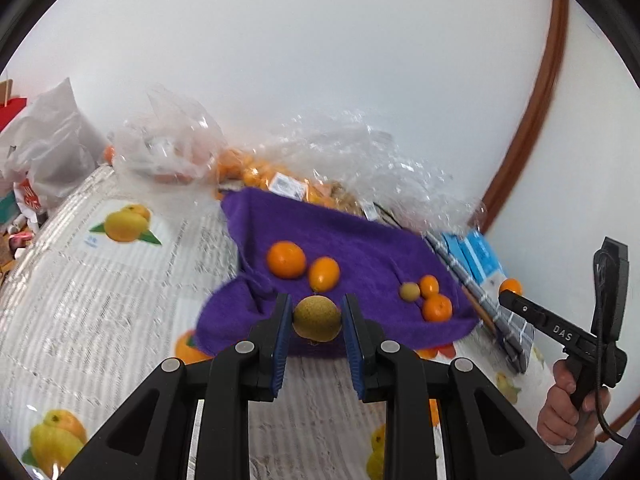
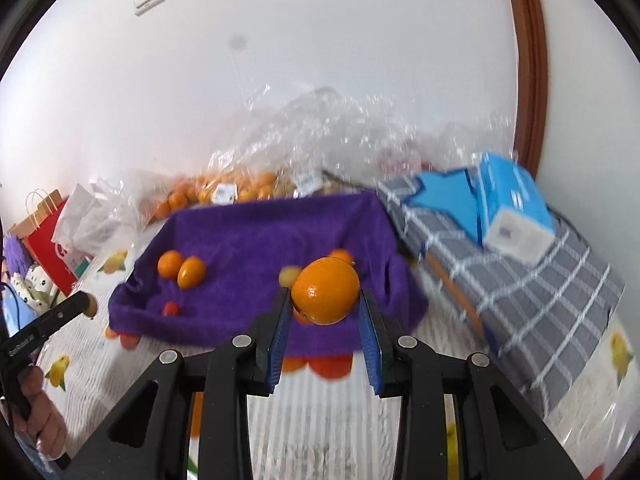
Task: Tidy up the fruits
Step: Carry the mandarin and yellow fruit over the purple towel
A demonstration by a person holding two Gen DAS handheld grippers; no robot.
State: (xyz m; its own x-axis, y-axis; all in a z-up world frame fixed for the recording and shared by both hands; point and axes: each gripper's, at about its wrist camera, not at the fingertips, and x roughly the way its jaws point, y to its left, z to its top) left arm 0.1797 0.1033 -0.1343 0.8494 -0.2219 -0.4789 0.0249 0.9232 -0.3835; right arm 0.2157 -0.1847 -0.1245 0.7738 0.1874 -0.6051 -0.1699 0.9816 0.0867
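Observation:
My left gripper [image 1: 317, 317] is shut on a brownish-green round fruit [image 1: 317, 318], held just before the near edge of the purple towel [image 1: 360, 248]. On the towel lie two oranges at the left [image 1: 286, 259] [image 1: 324, 274] and a small greenish fruit [image 1: 409, 291] with two small oranges [image 1: 437, 307] at the right. My right gripper [image 2: 325, 300] is shut on an orange [image 2: 325, 297] above the towel's [image 2: 260, 240] near right part. The right gripper also shows at the right of the left wrist view [image 1: 510, 290], with the orange at its tip.
Clear plastic bags of oranges [image 1: 256, 168] lie behind the towel against the white wall. A grey checked cloth [image 2: 520, 280] with blue boxes [image 2: 512, 208] sits to the right. A fruit-printed cover [image 1: 100, 280] spreads over the surface. Bags [image 2: 52, 232] stand at far left.

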